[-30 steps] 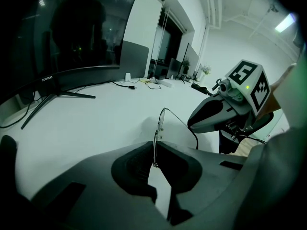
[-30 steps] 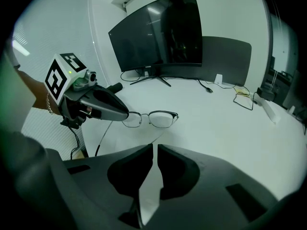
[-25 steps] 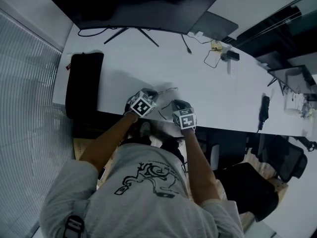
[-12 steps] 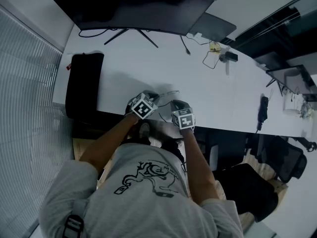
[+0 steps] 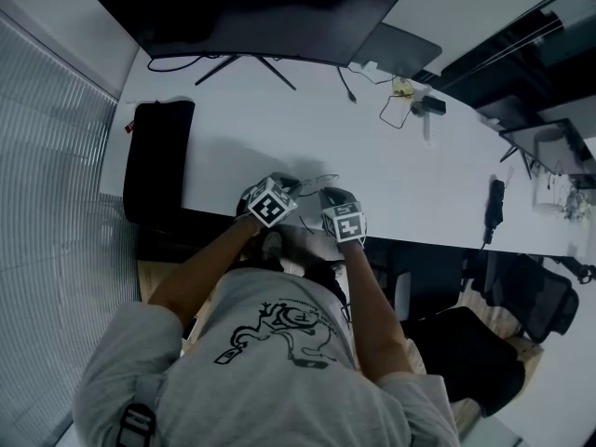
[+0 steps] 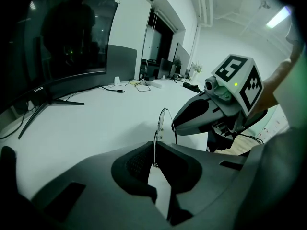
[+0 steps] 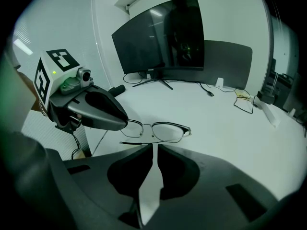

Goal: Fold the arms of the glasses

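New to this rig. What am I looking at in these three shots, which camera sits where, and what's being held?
There is no robot here. A person in a grey T-shirt holds a two-jaw gripper in each hand, and the cubes with square markers are part of those grippers. The head view comes from a camera on the person's head, looking steeply down. The other two views come from cameras riding on each gripper and looking along its jaws, so each also catches the other gripper. On the white desk are a curved black monitor and a black rectangular pad. The left gripper is closed on a thin metal part at one end of the thin wire-rimmed glasses. The right gripper appears to pinch the frame near the bridge.
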Demonstrator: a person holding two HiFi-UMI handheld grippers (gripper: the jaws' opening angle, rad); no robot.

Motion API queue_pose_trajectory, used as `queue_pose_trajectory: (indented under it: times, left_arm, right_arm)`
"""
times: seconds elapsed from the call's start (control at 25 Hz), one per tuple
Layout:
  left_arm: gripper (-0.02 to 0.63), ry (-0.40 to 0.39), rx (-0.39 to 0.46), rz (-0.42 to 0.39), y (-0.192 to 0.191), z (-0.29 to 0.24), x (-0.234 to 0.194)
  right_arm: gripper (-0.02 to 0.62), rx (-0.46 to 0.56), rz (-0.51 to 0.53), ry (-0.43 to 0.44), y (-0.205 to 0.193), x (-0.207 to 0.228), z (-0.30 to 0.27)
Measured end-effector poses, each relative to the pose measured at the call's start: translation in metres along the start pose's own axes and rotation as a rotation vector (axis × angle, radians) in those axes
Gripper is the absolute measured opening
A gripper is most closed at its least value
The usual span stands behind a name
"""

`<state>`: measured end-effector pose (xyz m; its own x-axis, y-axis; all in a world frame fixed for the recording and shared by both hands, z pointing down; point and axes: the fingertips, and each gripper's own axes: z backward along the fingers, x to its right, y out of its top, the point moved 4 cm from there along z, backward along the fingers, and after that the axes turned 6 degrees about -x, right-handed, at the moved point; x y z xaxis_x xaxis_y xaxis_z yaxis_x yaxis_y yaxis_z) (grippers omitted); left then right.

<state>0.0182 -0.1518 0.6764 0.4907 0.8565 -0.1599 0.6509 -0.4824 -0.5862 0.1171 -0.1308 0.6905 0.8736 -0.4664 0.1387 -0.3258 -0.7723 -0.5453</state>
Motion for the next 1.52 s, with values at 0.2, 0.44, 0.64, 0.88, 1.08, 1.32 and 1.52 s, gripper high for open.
queue_pose_trajectory:
  times: [0.2,0.44,0.64,0.88,1.08,1.32,1.52]
  left_arm:
    - [0.037,-0.007,0.001,-0.012,0.002,0.001,0.007]
    - [0.037,-0.007,0.002,-0.022,0.003,0.003,0.013]
    - [0.037,0.005,-0.001,-0.022,0.001,0.004,0.012]
    - [0.037,0.041,-0.003,0.008,-0.004,0.007,0.000]
    - [0.037,0.087,-0.008,0.023,-0.005,0.008,-0.012]
    - [0.037,0.131,-0.019,0.050,-0.008,0.007,-0.028]
    - [0.037,0.165,-0.015,0.088,-0.008,0.007,-0.041]
  right_arm:
    - [0.040,-0.010,-0.014,0.005,-0.005,0.000,-0.001]
    - [0.041,0.012,0.001,-0.007,0.001,0.001,0.003]
    - [0.041,0.012,0.002,0.005,0.001,-0.005,0.007]
    - [0.041,0.029,-0.001,0.007,-0.001,-0.008,0.012]
    - [0.044,0.032,-0.018,0.034,-0.004,-0.016,0.023]
    - [0.074,0.071,-0.038,0.078,-0.002,-0.032,0.035]
    - [0.078,0.059,-0.037,0.131,-0.006,-0.048,0.041]
